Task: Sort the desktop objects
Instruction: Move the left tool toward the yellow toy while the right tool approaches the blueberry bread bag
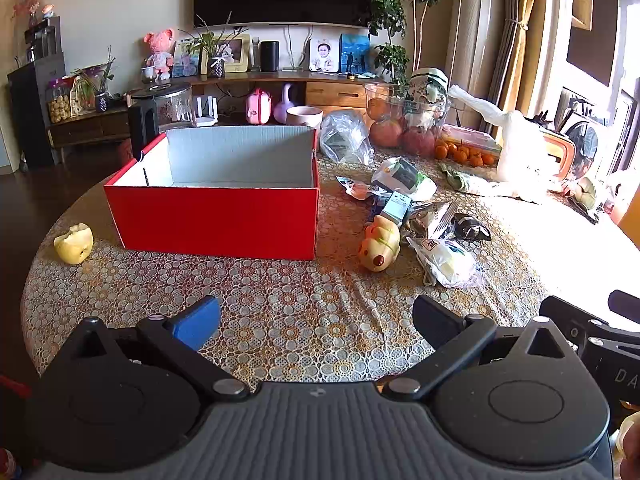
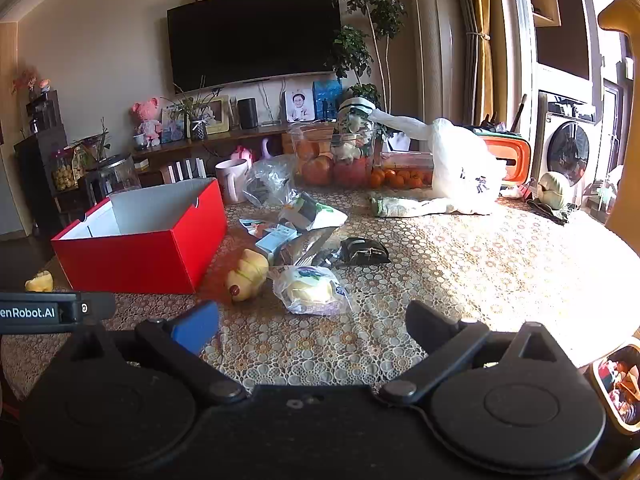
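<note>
Red box (image 1: 216, 220) with pale inside, lid off, standing on lace-covered table (image 1: 280, 312); bitten yellow apple (image 1: 74, 243) left of it. Yellow duck toy (image 1: 380, 245) lying on its side just right of box, beside clear bagged snack (image 1: 446, 262) and crumpled wrappers (image 1: 400, 196). Left gripper (image 1: 316, 320) spread wide, holding nothing; right gripper (image 2: 312, 320) likewise spread, hovering over cloth

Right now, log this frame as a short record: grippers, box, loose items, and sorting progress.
left gripper: open, holding nothing, above the tablecloth
right gripper: open, holding nothing
red box: open top, no items visible inside
bitten apple: on the table, left of the box
yellow toy: right of the box, beside the packets
progress: nothing sorted yet
</note>
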`<action>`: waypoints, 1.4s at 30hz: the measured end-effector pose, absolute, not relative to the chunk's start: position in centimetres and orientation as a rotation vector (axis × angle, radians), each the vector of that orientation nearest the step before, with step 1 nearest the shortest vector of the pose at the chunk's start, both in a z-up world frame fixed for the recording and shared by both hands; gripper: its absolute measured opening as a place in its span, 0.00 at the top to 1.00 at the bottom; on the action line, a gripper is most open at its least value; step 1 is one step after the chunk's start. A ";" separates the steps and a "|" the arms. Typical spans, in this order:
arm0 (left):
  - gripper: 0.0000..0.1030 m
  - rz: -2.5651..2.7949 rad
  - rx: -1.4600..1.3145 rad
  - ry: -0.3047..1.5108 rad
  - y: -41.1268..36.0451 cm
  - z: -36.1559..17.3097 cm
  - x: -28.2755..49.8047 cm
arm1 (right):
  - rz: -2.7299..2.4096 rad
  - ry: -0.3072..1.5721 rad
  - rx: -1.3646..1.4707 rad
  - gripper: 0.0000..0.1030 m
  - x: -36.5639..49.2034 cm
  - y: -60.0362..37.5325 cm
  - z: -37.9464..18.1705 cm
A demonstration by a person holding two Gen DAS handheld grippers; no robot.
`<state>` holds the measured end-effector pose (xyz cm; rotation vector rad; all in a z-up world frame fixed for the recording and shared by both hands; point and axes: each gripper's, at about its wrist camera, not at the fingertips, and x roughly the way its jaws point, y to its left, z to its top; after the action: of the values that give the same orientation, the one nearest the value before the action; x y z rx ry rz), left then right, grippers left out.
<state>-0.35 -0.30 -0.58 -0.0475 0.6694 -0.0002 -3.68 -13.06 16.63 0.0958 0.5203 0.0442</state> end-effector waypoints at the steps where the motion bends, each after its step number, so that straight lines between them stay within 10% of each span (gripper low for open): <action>1: 0.00 -0.003 -0.051 0.672 -0.2 -0.6 -0.4 | 0.050 0.519 0.098 0.03 -3.7 -13.1 16.6; 42: 0.00 -0.086 0.007 0.643 -2.1 -2.8 3.8 | 0.073 0.539 0.107 0.04 0.9 -13.8 14.5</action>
<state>3.77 -2.06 -2.84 0.0073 0.6432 -0.0863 0.93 -13.85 14.51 0.1068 0.5391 0.0726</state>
